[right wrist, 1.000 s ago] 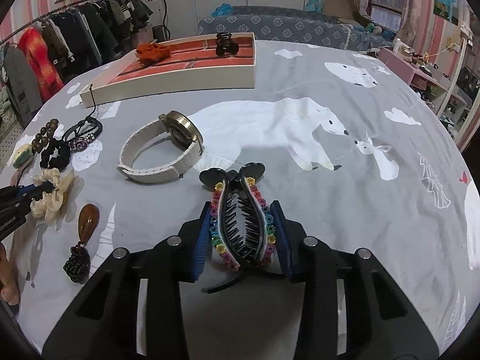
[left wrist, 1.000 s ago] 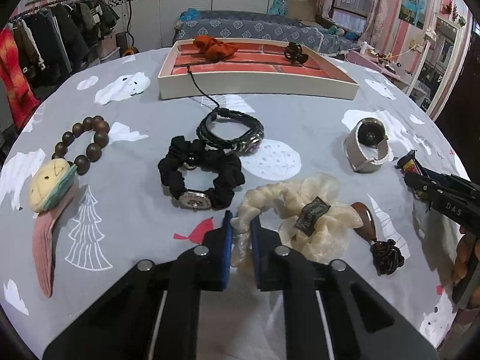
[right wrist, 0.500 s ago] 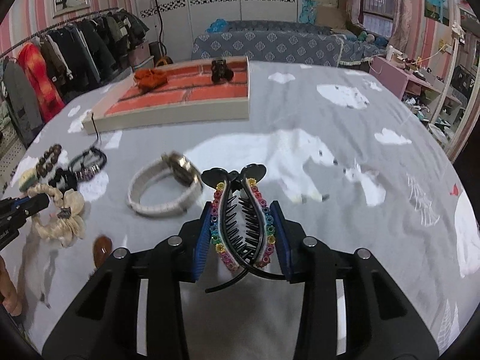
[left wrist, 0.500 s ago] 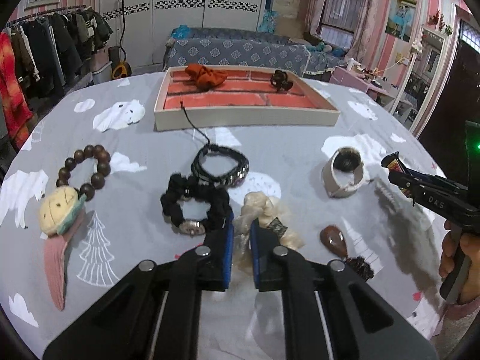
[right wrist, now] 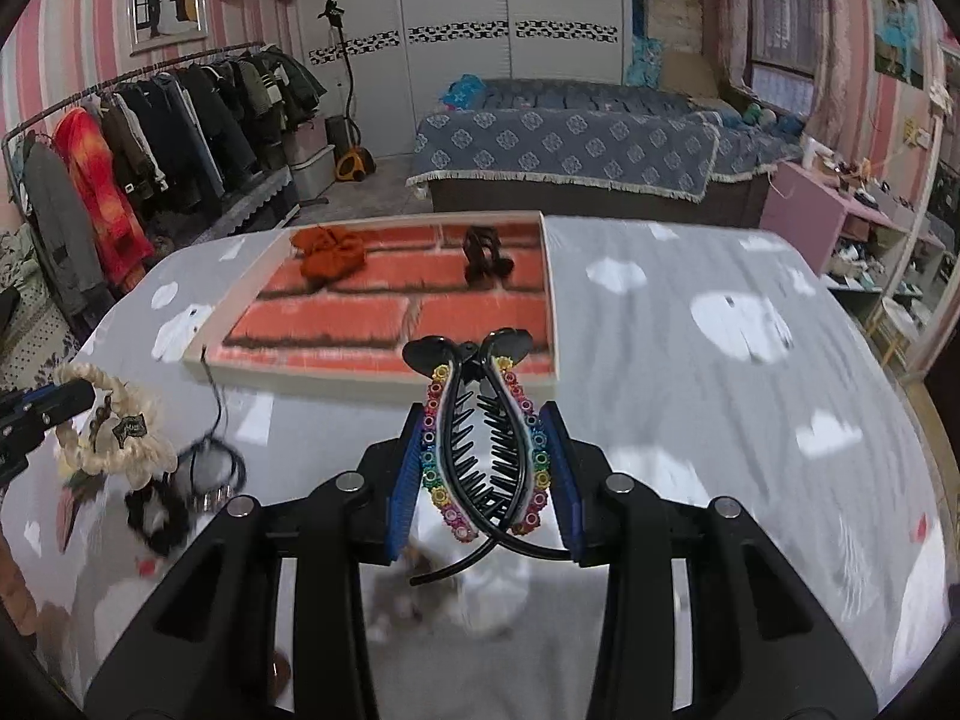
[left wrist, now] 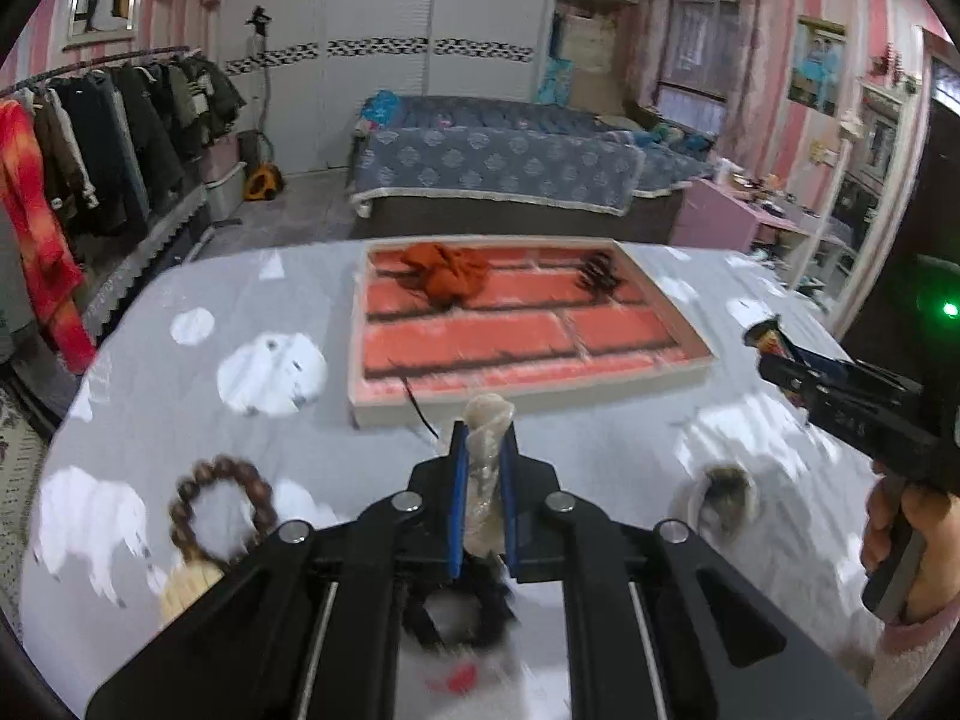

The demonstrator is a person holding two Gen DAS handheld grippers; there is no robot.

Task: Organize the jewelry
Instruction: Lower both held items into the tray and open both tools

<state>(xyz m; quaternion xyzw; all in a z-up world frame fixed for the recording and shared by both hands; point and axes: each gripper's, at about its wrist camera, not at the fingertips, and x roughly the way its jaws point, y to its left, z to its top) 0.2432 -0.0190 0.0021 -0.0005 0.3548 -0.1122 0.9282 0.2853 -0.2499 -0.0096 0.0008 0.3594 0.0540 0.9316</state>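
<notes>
The left gripper (left wrist: pixel 482 450) has its jaws shut tight on a cream scrunchie (left wrist: pixel 487 468). The right gripper (right wrist: pixel 486 474) squeezes a hair clip (right wrist: pixel 483 456), both above the desk (right wrist: pixel 720 420) near the tray (right wrist: pixel 390 306).

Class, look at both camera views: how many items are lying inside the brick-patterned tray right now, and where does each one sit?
2. An orange scrunchie lies at the far left of the tray, and a dark claw clip lies at the far right. Nothing else shows inside.

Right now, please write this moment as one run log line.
left gripper: shut on cream fabric scrunchie | right gripper: shut on black beaded hair clip | brick-pattern tray: ahead
</notes>
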